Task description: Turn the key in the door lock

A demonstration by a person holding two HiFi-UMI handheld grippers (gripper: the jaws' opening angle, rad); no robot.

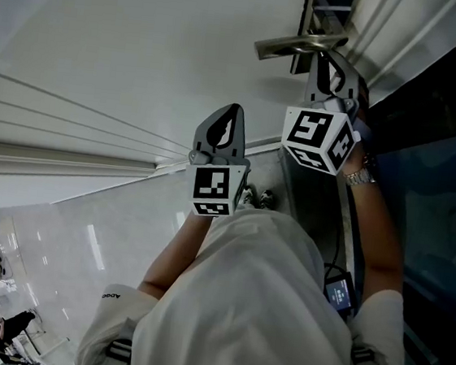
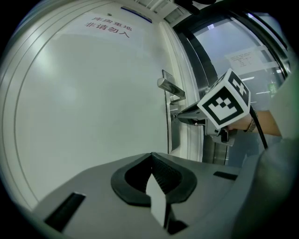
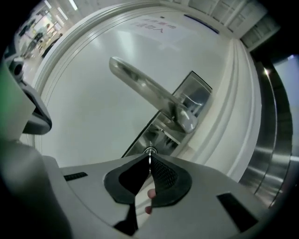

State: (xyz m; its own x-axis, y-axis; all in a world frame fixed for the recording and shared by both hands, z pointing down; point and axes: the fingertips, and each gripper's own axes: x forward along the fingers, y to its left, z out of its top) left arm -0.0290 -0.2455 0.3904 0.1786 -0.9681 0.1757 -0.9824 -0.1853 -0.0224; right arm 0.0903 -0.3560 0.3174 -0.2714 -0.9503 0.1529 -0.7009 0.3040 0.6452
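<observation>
Closest to lens in head view: white shirt (image 1: 255, 303), arms reaching up at the door (image 2: 84, 102).

Next out, left claw (image 2: 152, 156): pressed together at the tips, nothing between. Aimed at bare door panel, apart from the lock. Not contributing right now.

Right claw (image 3: 149, 156): pinched on the key (image 3: 149, 152). Only a thin metal edge and a small round bit showing at the tips, so probably the key bow seated in the cylinder. Sits right at the lock plate (image 3: 156, 133), just below the lever handle (image 3: 145, 91). Cross-checked in left gripper view: right claw nose-on to the plate under the handle, marker cube (image 2: 224, 105) trailing behind.

Noting tilt: handle and plate diagonal across right gripper view, so reading the claw as rolled against the door.

Progress, as a judgement:
- Done: key inserted, grip made.
- In hand: the turn itself, somewhere between start and stop.
- No read on bolt or cylinder position from any view, so no proof of unlock.

Left to do, by estimate: finish rotation to the stop, keep the pinch from slipping off the thin bow, then release. Lever handle untouched by either claw.
</observation>
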